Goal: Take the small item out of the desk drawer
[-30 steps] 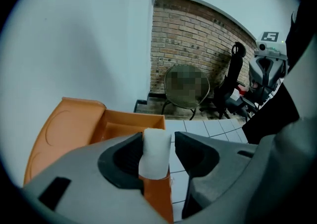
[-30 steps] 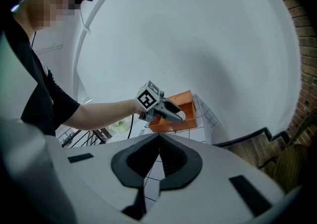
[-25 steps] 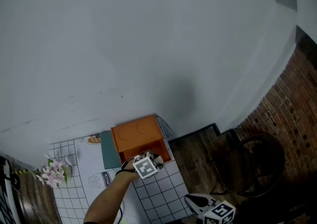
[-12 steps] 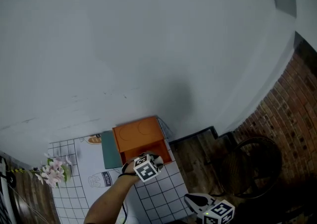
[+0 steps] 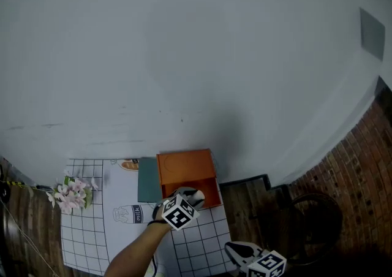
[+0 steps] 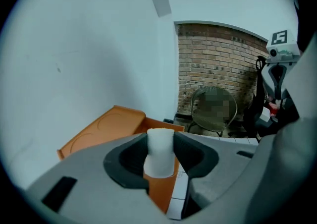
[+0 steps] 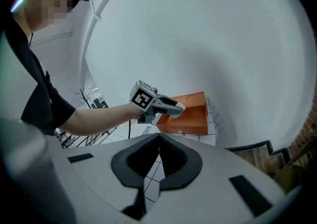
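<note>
The left tool (image 6: 160,138) is clamped on the small white item (image 6: 159,159), a stubby white cylinder standing upright between the two jaws, which have just been closing in on it. The item is out in the air over the open drawer (image 7: 190,116) of the orange drawer unit (image 5: 187,168), with the drawer's corner showing just behind and below it in the left gripper view. In the head view the unit sits low at about 6 o'clock on the bench (image 5: 202,245), which wears a white cloth with a black grid. The left tool (image 5: 195,195) reaches the drawer from 7 o'clock, with a bare forearm (image 5: 131,254) behind it. A teal board (image 5: 147,179) lies touching the unit on its 9 o'clock side, and a spray of pink flowers (image 5: 72,193) lies at 8 o'clock, well apart. The right tool (image 7: 158,136) has its jaws together with nothing between them; in the head view it (image 5: 231,247) hangs at 5 o'clock, off the bench edge over the dark wooden floor (image 5: 245,199).
</note>
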`<state>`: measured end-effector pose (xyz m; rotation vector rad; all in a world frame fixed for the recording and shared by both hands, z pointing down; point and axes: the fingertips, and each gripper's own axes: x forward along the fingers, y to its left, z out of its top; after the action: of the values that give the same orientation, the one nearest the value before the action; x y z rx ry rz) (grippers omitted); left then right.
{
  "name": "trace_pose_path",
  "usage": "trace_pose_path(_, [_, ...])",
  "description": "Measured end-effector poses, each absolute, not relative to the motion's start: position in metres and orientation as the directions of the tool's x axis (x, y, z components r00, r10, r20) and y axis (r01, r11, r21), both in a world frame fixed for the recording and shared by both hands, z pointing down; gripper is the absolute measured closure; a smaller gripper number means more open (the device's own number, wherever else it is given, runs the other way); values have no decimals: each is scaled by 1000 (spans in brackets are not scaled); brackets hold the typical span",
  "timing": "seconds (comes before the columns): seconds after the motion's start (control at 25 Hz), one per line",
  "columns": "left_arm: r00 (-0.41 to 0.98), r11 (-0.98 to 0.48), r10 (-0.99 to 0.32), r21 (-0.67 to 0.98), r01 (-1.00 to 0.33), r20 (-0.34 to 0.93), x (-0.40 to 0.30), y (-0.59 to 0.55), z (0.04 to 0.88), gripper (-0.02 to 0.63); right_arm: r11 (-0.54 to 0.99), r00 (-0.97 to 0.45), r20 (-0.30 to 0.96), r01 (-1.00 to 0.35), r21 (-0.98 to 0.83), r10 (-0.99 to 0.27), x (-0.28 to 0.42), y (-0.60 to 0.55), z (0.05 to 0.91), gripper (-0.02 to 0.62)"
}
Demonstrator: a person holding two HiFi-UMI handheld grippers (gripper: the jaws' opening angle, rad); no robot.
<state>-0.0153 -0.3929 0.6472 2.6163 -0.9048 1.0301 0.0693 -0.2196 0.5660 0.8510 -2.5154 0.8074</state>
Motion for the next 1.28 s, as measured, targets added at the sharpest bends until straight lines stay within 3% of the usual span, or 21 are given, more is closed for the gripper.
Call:
trace_pose_path(0.28, [512, -675, -595, -39, -737, 620, -36, -370, 615, 431, 738, -820, 442, -543, -400, -364, 69, -229, 550, 591])
trace_pose_path(0.6, [370, -482, -742, -62, -874, 559, -41, -331, 554, 431, 775, -869, 341, -480, -410, -358, 113, -245, 530, 591])
trace_pose_path(0.96, [201, -283, -835, -88, -955, 512, -37, -269, 508, 431, 828, -923, 251, -376, -416, -293, 143, -258, 512, 592])
trace_pose_path(1.28, [115, -167, -896, -85, -982, 429, -61, -223, 463, 431, 825, -910, 263, -405, -394, -322, 151, -266, 512, 592])
